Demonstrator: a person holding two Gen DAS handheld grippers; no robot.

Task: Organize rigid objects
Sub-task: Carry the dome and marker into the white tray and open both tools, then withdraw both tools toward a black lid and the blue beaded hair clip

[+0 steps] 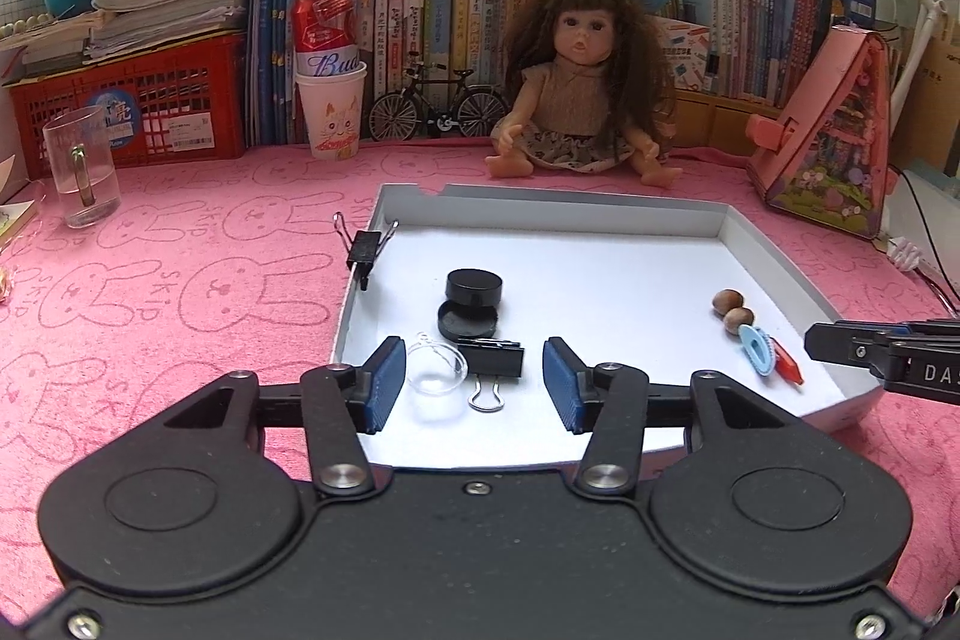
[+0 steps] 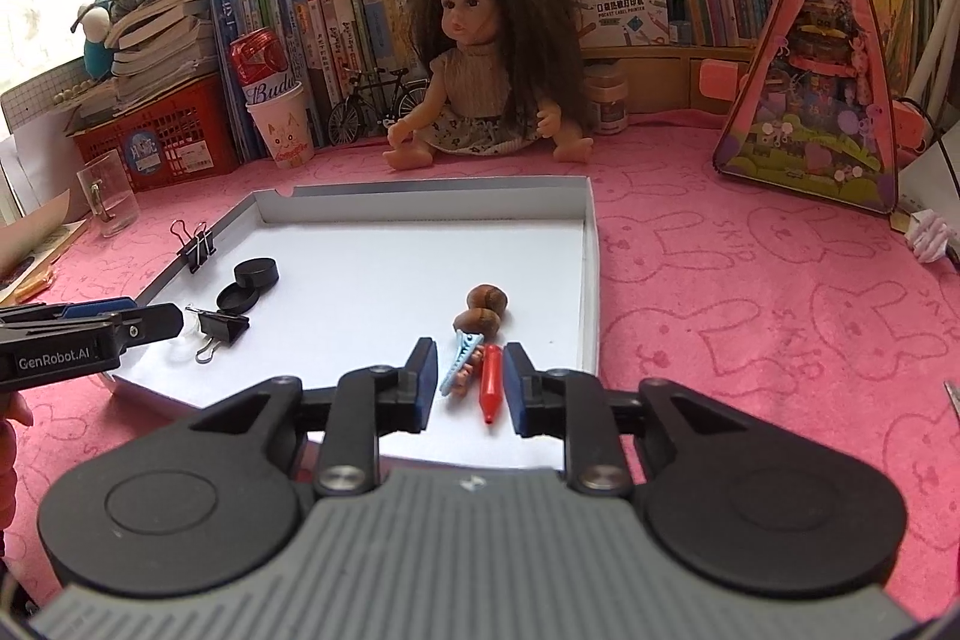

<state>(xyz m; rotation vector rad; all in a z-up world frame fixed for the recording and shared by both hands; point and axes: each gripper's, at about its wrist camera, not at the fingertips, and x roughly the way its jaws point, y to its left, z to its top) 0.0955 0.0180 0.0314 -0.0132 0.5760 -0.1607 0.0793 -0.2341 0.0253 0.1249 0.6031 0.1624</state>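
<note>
Left claw [image 1: 474, 382]: jaws spread wide and holding nothing, positioned over the near left part of the white tray [image 1: 600, 244]. Between its blue pads [image 1: 387, 379] lie a clear round dish [image 1: 436, 370] and a black binder clip [image 1: 492, 361], neither touched by the pads. Just beyond them sits a black round case [image 1: 474, 287] with its lid [image 1: 468, 321] beside it. A second binder clip [image 1: 365, 247] is clamped on the tray's left wall.

Right claw [image 2: 465, 385]: jaws moderately open and holding nothing, positioned over the near right part of the tray. Between its pads lie a light blue clip [image 2: 459, 363] and a red crayon [image 2: 491, 383], side by side. Two brown nuts [image 2: 483, 310] rest just beyond them, touching each other.

The tray rests on a surface covered by a pink cloth [image 1: 180, 280]. A doll [image 1: 579, 82] sits behind the tray.
</note>
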